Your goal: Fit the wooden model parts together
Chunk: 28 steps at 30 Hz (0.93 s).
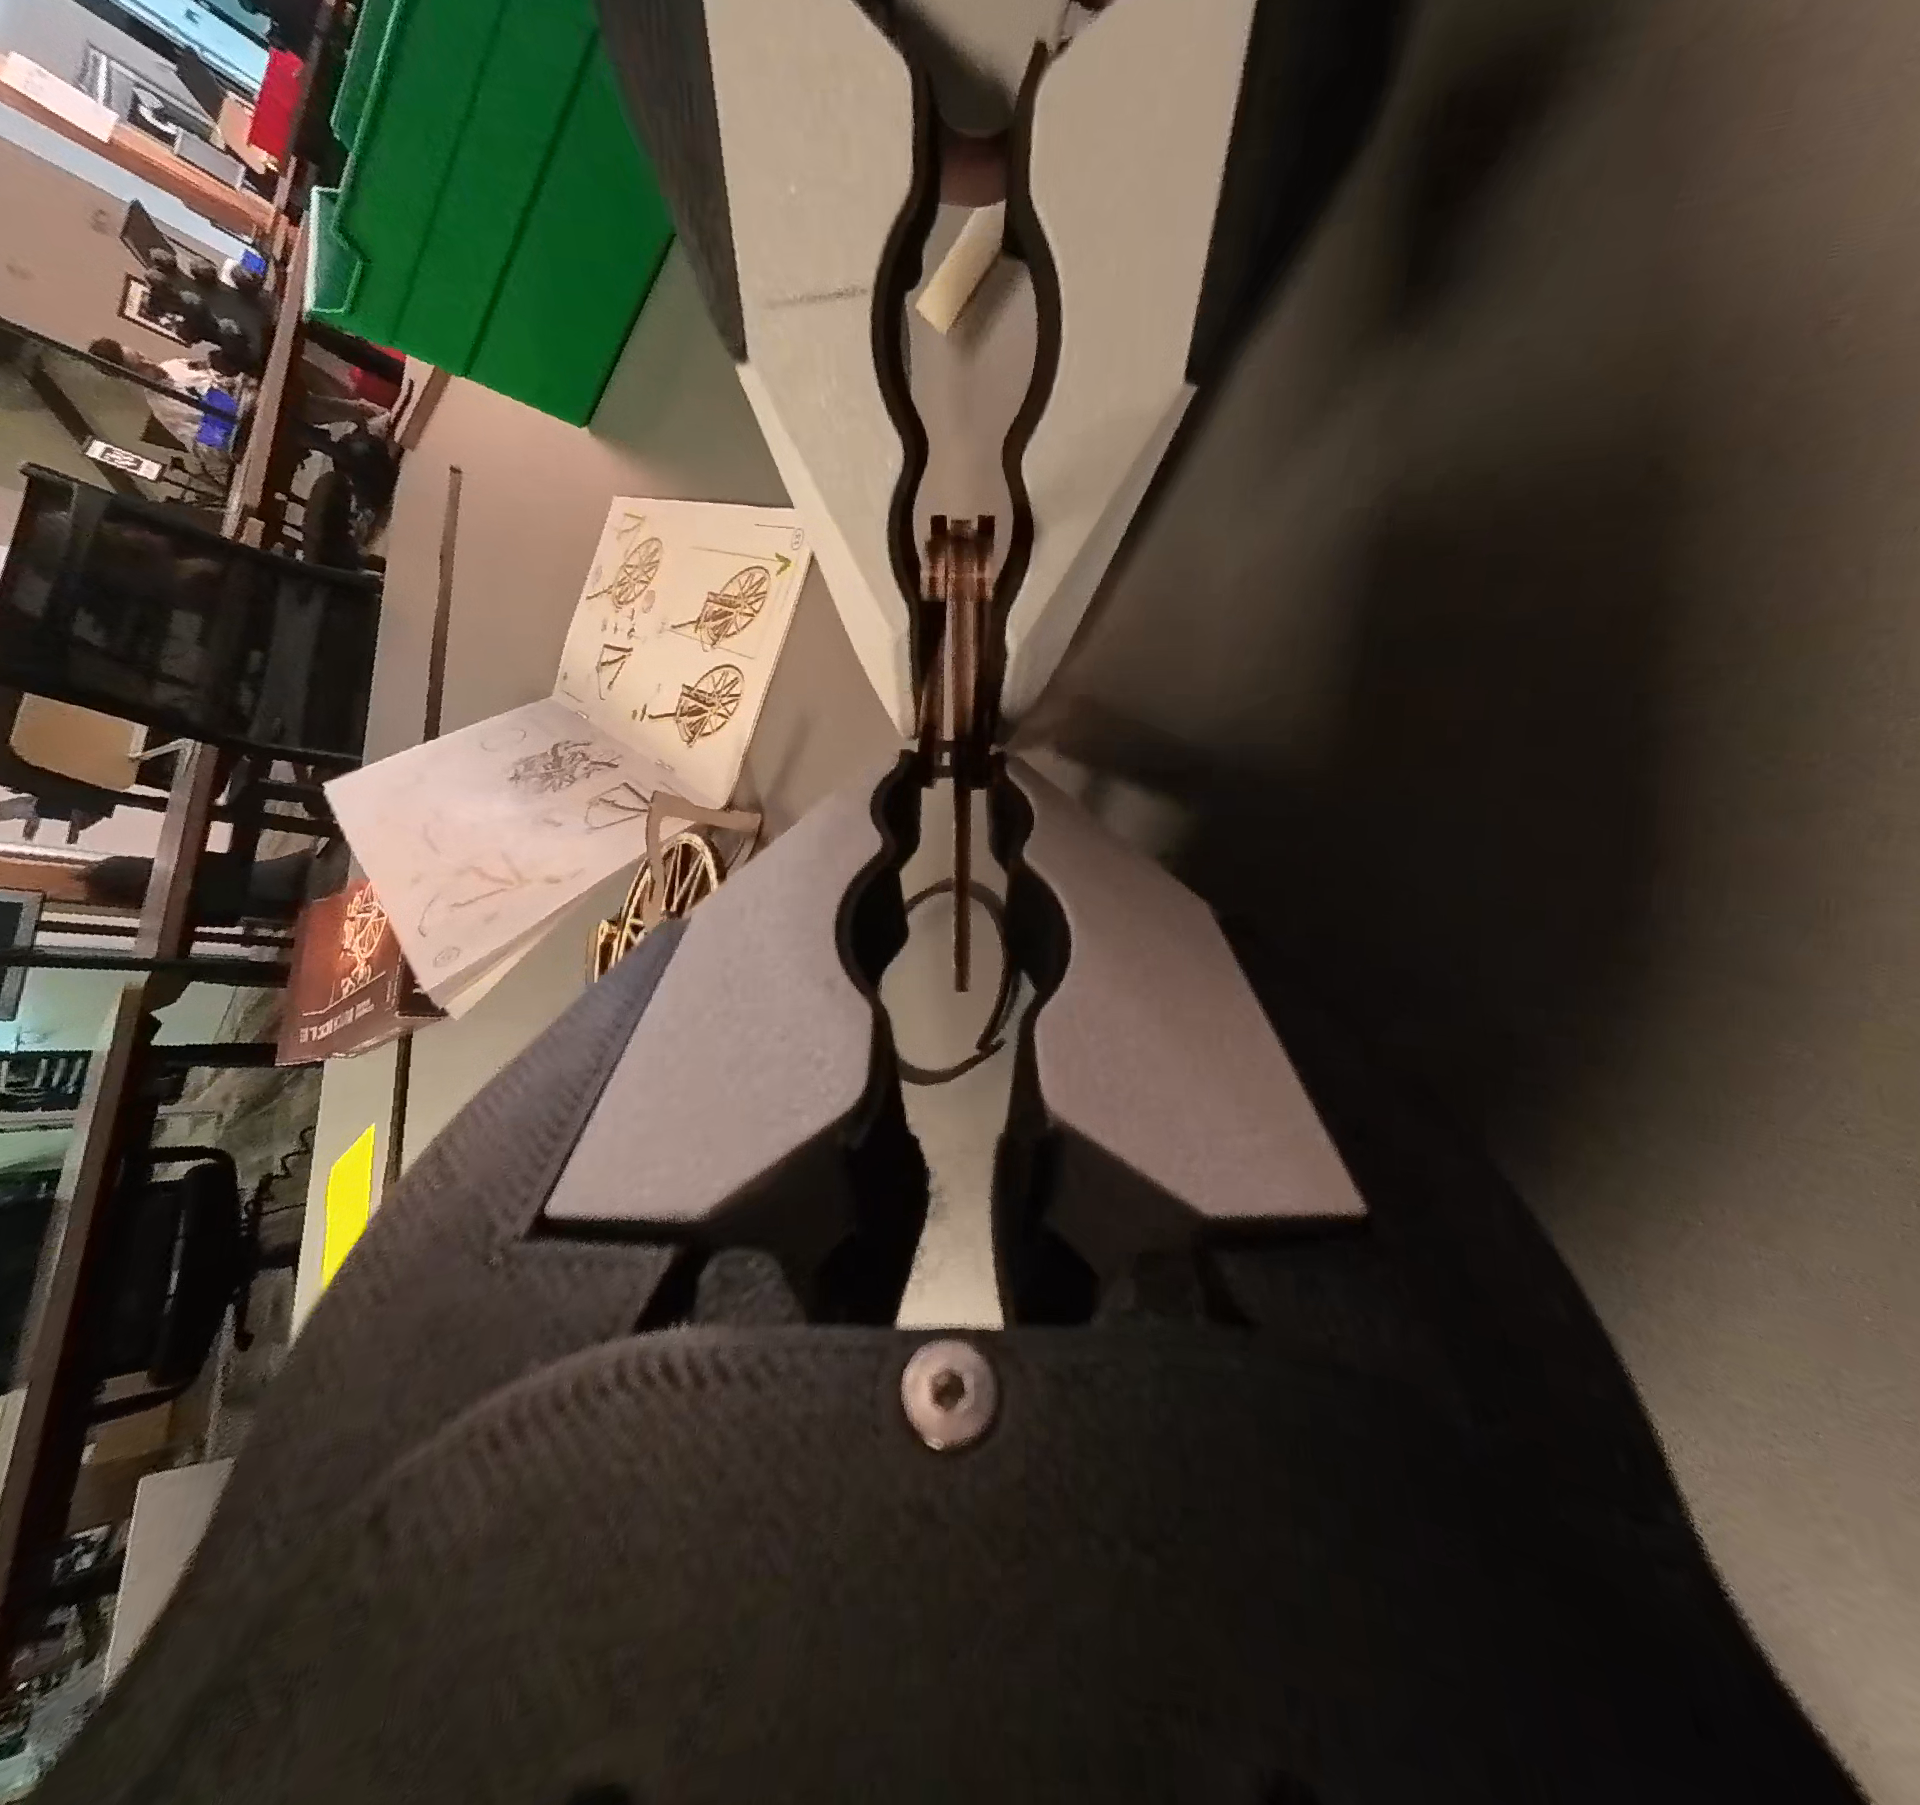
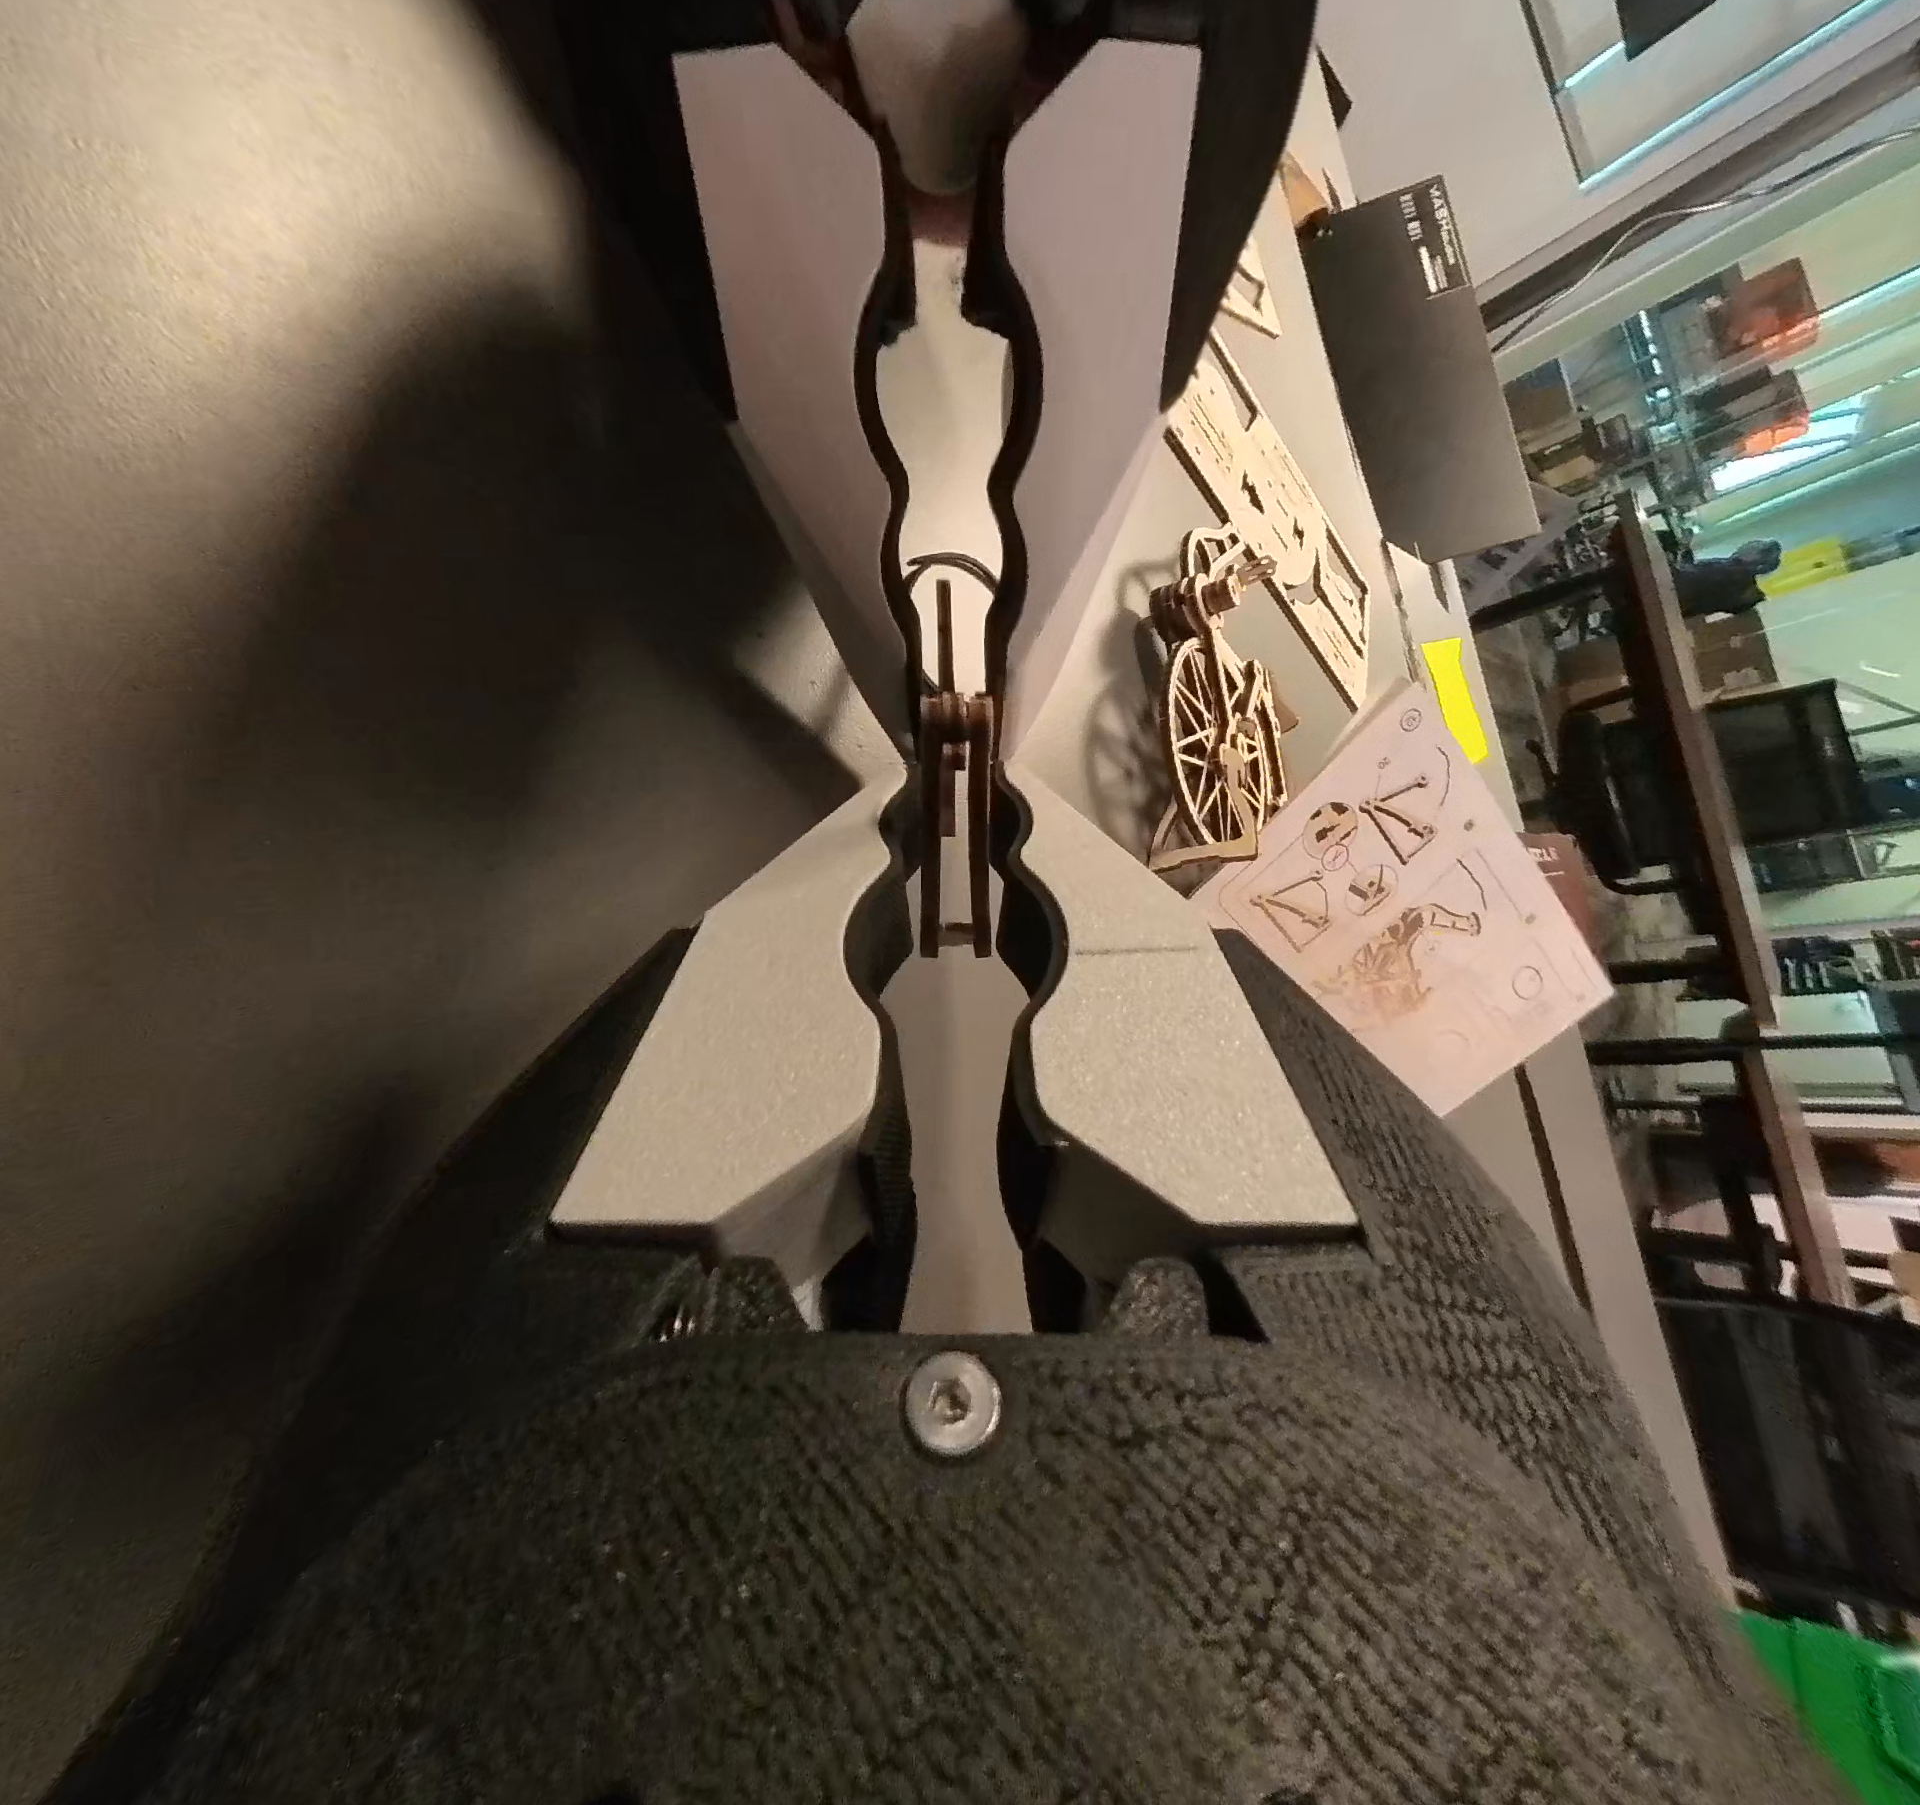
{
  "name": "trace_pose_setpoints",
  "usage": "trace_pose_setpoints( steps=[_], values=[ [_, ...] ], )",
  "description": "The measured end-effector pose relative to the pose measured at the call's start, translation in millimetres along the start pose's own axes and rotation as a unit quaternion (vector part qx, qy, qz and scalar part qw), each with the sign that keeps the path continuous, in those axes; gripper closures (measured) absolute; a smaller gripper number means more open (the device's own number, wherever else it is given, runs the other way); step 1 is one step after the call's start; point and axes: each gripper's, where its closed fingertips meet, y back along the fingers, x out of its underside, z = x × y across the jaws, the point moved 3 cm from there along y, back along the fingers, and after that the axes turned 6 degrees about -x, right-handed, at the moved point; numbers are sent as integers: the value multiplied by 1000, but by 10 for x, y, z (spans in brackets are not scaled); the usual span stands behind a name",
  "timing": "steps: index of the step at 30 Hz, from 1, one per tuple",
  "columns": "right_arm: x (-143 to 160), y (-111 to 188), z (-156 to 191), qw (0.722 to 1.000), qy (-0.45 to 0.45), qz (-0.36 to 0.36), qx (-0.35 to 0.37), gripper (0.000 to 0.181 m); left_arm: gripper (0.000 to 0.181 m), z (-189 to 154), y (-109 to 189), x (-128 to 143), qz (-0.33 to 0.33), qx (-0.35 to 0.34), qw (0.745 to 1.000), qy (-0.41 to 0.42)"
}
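- Nearest in the left wrist view, the left gripper [image 1: 958, 768] reaches from 6 o'clock to the centre of the frame. Its jaws are closed on a thin wooden strip [image 1: 962, 882], seen edge-on and running between its grey fingers [image 1: 748, 1007].
- Meeting it tip to tip from 12 o'clock is the right gripper [image 1: 961, 706], its jaws pinching a layered wooden piece [image 1: 958, 602] with dark laser-cut edges and small notches at one end.
- In the right wrist view the roles swap: the right gripper [image 2: 956, 789] comes up from 6 o'clock clamped on the layered wooden piece [image 2: 951, 820], and the thin wooden strip [image 2: 942, 633] pokes in from the left gripper [image 2: 951, 695] at 12 o'clock.
- Judged step: the two parts are being pushed into each other mid-air at the centre. Whether the joint is fully seated cannot be told.
- The next move likely calls for a straight, gentle push along the strip, keeping both parts aligned; thin plywood may snap if twisted.
- Farther off on the white table [image 2: 1351, 197], at 3 o'clock in the right view, a partly built wooden bicycle model [image 2: 1216, 706] stands by an instruction sheet [image 2: 1403, 924] and a cut-out parts sheet [image 2: 1288, 508].
- At 9 o'clock in the left view lies an open instruction booklet [image 1: 582, 747]; green bins [image 1: 488, 176] sit at 11 o'clock.
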Motion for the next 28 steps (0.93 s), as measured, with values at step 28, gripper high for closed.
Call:
trace_pose_setpoints(
  steps=[28],
  values=[
    [-215,242,-95,974,-125,-178,-57,172,168,84,149,-179,-116,57,980,149]
  ],
)
